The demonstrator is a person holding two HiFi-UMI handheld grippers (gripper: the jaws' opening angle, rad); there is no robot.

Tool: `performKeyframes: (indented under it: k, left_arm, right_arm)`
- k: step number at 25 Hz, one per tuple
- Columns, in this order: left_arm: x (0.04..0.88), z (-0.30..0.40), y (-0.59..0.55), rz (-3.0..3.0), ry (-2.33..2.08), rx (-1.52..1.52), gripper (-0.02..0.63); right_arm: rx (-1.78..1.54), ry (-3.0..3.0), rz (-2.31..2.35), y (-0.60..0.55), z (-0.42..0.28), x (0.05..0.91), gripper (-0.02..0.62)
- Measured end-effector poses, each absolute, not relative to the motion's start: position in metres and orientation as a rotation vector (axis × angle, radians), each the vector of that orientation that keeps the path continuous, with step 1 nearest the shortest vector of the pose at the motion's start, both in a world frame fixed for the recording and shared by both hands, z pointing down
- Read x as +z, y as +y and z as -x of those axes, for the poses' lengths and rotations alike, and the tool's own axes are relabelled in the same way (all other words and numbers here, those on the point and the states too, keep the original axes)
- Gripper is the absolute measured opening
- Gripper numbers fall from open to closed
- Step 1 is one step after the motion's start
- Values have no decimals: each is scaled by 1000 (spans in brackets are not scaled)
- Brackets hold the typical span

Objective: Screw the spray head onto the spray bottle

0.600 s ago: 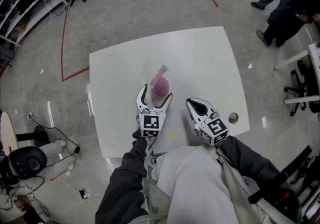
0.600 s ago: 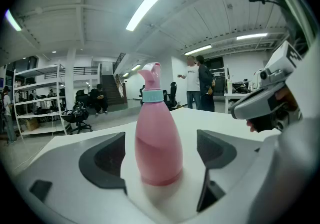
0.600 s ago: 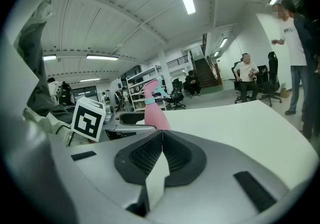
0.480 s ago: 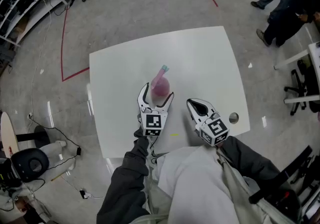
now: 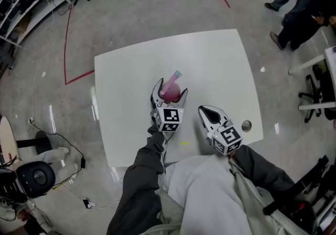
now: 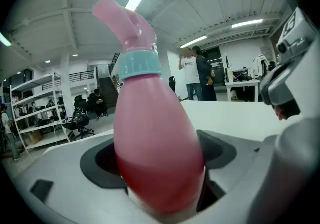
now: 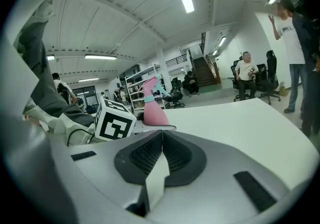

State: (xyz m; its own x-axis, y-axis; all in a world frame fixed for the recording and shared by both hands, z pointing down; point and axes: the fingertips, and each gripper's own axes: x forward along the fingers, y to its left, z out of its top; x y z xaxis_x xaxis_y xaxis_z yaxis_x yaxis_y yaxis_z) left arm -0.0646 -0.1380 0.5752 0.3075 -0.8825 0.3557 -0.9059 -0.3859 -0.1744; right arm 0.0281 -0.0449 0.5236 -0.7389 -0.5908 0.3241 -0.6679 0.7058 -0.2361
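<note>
Near the tabletop's (image 5: 220, 65) near edge, your right gripper (image 5: 206, 111) has its ribbed dark fingers pressed together, empty. Farther in, your left gripper's (image 5: 169, 92) fingers clasp the smooth, bulbous pink spray bottle (image 6: 156, 153), upright mid-tabletop, its spray head (image 6: 122, 15) above a teal collar (image 6: 141, 63).

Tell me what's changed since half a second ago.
The left gripper moved forward and closed its jaws onto the body of the pink spray bottle. The bottle stayed upright on the table; the right gripper stayed shut and empty.
</note>
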Motion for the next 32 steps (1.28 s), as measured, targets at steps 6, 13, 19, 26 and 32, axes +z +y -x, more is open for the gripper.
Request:
performKeyframes:
  k: [6, 13, 19, 26, 32]
  left_arm:
    - [561, 55, -130, -2539, -1566, 514, 438]
    - [466, 22, -51, -2818, -1130, 303, 437]
    - [425, 12, -13, -2885, -1030, 316, 437]
    - [403, 18, -6, -2891, -1088, 355, 437]
    - [428, 14, 21, -2958, -848, 655, 437]
  right_arm:
    - [586, -2781, -984, -49, -32, 509, -5]
    - [578, -3072, -787, -56, -43, 406, -3]
    - [121, -3169, -639, -37, -27, 340, -5]
    - [275, -3267, -590, -22, -12, 334, 135]
    - [108, -3210, -43, 26, 22, 308, 354]
